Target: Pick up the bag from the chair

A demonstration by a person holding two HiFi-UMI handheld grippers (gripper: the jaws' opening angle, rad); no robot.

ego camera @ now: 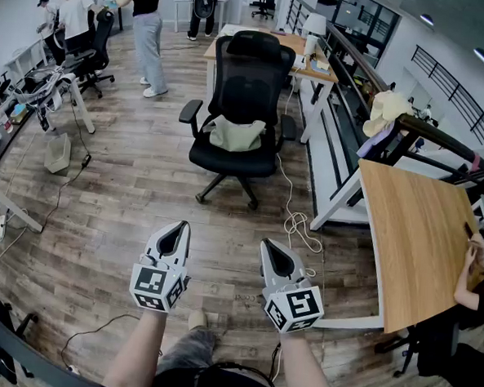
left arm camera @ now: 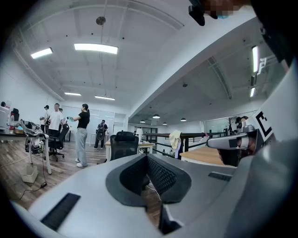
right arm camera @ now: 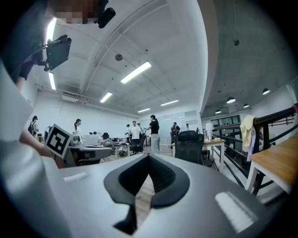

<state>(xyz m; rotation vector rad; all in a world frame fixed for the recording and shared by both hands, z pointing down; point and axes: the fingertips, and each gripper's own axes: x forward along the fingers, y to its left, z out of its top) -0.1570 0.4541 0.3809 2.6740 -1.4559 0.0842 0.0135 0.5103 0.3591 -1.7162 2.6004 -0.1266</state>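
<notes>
both of your tongs are fully closed and hold nothing: the left gripper and the right gripper sit side by side low in front of you, pointing level. the bag, a pale, soft-looking one, lies on the seat of the black office chair, slumped against the backrest and between the two armrests. it is well apart from both grippers, with open wooden floor between.

the first risk is arriving with the jaws closed. you would then only prod the bag and push it deeper into the seat, so open one gripper before you get there.

the chair looks to stand on castors. if you lean on the seat or bump an armrest, it can probably roll or swivel away from you, taking the bag with it.

the bag looks limp. if you pinch only a loose fold, the cloth may slide out as you lift, or the bag may snag on an armrest. i cannot make out a handle from here, so look for one once you are close.

watch the white cable coiled on the floor just right of your path. it could catch your foot as you walk up.
</notes>
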